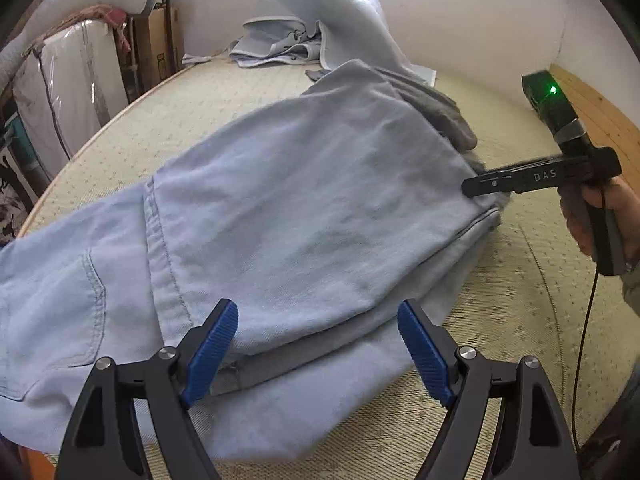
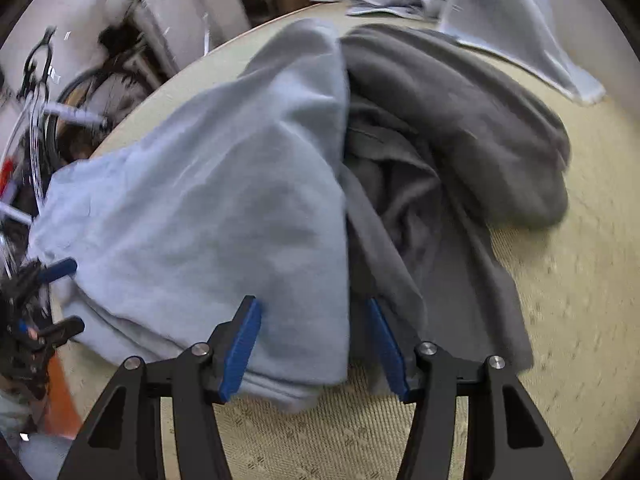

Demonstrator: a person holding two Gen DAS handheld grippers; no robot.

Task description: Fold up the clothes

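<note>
Here, 1 light-blue jeans (image 1: 304, 208) folded over, 1 grey garment (image 2: 452, 128) beside, left gripper (image 1: 318, 344) and right gripper (image 2: 316, 344) both spread, empty

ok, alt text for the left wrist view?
Light blue jeans lie folded over on a beige mat, a grey garment partly under their far end. The left gripper hangs open over the near fold; the right gripper reaches the jeans' right edge. A pale blue blanket is heaped behind.

White walls (image 1: 460, 20), woven mat floor (image 1: 520, 320), bicycle (image 2: 44, 120) leaning at left, daylight
</note>
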